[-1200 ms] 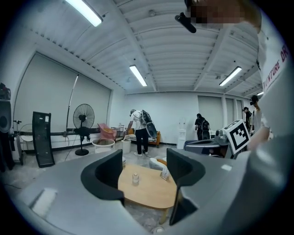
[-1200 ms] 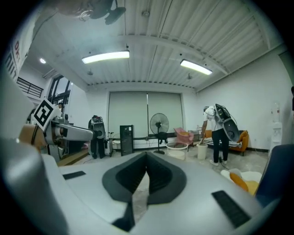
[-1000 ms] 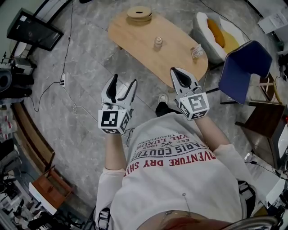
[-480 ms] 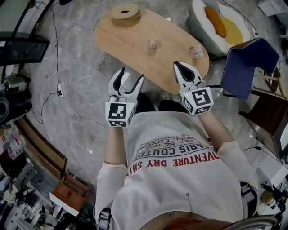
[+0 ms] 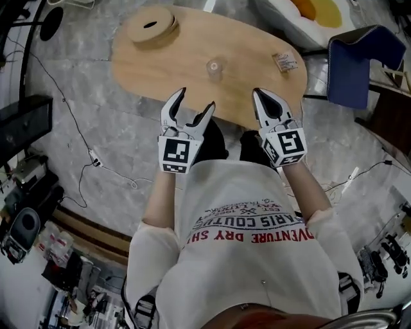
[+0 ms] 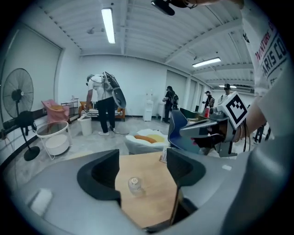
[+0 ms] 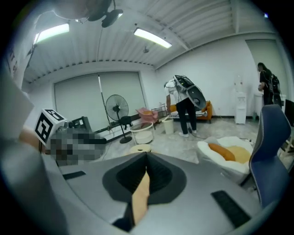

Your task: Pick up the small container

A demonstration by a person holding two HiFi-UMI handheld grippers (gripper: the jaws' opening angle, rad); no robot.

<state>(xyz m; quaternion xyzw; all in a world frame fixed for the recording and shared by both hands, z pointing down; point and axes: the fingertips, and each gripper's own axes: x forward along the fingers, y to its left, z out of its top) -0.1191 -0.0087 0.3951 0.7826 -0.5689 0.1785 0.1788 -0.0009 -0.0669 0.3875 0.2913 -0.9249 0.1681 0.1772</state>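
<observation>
Small container (image 5: 214, 67), a clear little jar, stands upright on the bare wood of the oval worktop (image 5: 192, 83), ahead of both grippers and well apart from them. The left hand-held gripper (image 5: 195, 101) hangs near the worktop's near edge with its jaws spread wide and nothing between the pads. In the left gripper view the small container (image 6: 133, 185) shows through the gap between the two dark jaws, farther out on the wood and touching neither. The right hand-held gripper (image 5: 262, 96) is held beside the left one, also at the near edge, its jaws pressed together. In its own view only a thin sliver of wood shows between them, and it grips nothing.

Beyond the left hand-held gripper and off to its left, a round wooden disc (image 5: 152, 27) with a hole in the middle lies flat on the far end of the worktop. Ahead of the right hand-held gripper, a small packet (image 5: 284, 61) lies near the worktop's right end. Past that end, on the grey floor, stands a blue chair (image 5: 359, 61), and farther out a white cushion (image 5: 282, 9). In the gripper views, people stand in the far background of the room, and a floor fan (image 6: 18, 96) stands to the left.
</observation>
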